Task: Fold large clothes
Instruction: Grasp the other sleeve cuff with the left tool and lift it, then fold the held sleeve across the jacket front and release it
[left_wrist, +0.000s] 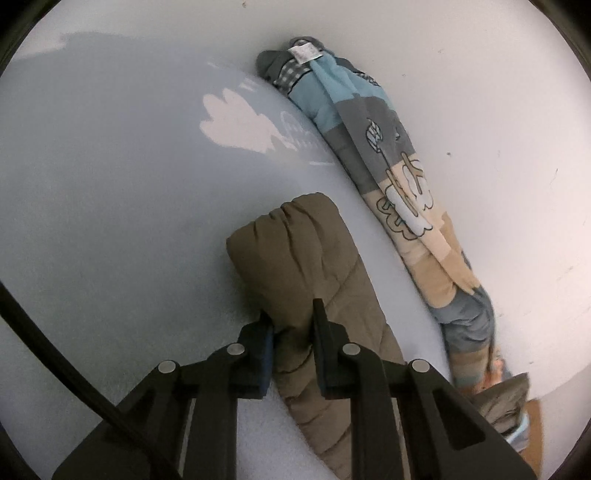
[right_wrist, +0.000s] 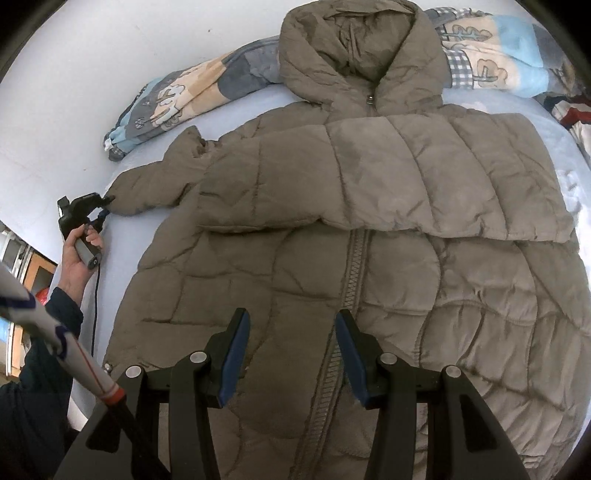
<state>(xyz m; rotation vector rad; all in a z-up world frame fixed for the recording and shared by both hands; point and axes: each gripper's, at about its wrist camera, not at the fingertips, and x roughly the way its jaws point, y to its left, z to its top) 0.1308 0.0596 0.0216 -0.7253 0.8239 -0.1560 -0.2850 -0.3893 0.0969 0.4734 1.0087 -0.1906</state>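
A large olive-brown quilted hooded jacket (right_wrist: 369, 229) lies front up on a pale blue bed sheet (right_wrist: 110, 251), zipper toward me, one sleeve folded across the chest. Its other sleeve (left_wrist: 314, 266) stretches out at the left. My left gripper (left_wrist: 291, 325) is shut on that sleeve near the cuff; it also shows in the right wrist view (right_wrist: 101, 206), held by a hand at the sleeve's end. My right gripper (right_wrist: 291, 332) is open and empty, hovering above the jacket's lower front beside the zipper.
A rolled patterned blanket (left_wrist: 399, 177) in blue, grey and beige lies along the white wall (left_wrist: 498, 110) behind the bed; it shows in the right wrist view (right_wrist: 177, 92) too. Striped clothing (right_wrist: 572, 114) lies at the far right. A cable (right_wrist: 95, 306) trails from the left gripper.
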